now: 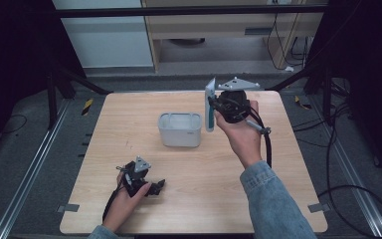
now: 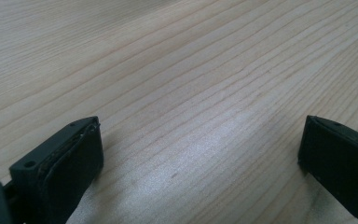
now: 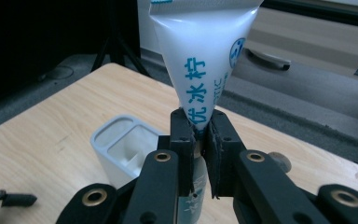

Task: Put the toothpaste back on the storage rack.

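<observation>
A tube [image 3: 204, 60] is clamped between the right gripper's [image 3: 200, 128] fingers [image 3: 182, 135].
The tube is held upright, crimped end up, in the air just right of the grey holder [image 1: 180, 129] on the desk [image 1: 219, 189]. The left gripper [image 2: 200, 154] is rested low on the desk near its front edge, fingers [image 2: 70, 163] spread wide, nothing between them.
</observation>
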The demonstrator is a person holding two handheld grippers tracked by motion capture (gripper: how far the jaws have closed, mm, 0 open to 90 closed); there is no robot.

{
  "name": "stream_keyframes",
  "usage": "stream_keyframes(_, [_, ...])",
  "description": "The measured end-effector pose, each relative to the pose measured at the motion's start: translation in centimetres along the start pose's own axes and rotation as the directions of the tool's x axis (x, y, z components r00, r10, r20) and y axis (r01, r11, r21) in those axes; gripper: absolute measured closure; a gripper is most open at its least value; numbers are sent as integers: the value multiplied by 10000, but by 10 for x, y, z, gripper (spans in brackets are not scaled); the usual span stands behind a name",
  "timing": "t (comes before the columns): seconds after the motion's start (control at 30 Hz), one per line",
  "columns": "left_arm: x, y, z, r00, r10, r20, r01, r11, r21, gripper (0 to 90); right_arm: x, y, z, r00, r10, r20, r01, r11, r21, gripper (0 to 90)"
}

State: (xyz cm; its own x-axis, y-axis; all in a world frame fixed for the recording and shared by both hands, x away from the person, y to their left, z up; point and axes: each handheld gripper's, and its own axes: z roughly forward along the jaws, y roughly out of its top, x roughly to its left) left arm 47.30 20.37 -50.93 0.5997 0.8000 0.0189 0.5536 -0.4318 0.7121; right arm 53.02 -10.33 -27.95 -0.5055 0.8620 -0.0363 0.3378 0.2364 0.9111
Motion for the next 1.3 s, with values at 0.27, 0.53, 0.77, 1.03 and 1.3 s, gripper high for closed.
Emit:
stream_keyframes(0.27, [0, 0, 0, 10000, -7, -1, 7, 10000, -2, 0, 8, 16, 3, 9999, -148, 54, 150, 9994, -307, 821])
stream_keyframes(0.53, [0, 0, 0, 10000, 4, -2, -4, 10000, 17, 0, 20, 27, 13, 9995, -296, -95, 291, 9985, -457, 821])
stream_keyframes(0.77, [0, 0, 0, 10000, -10, -10, 10, 10000, 8, 0, 27, 32, 27, 9993, -298, -231, 285, 9981, -538, 820])
stream_keyframes(1.03, [0, 0, 0, 10000, -1, 3, 1, 10000, 16, 0, 36, 30, 50, 9992, -175, -361, 153, 9981, -601, 820])
stream_keyframes(1.3, [0, 0, 0, 10000, 0, 0, 0, 10000, 16, 0, 43, 22, 70, 9993, -110, -352, 88, 9981, -607, 819])
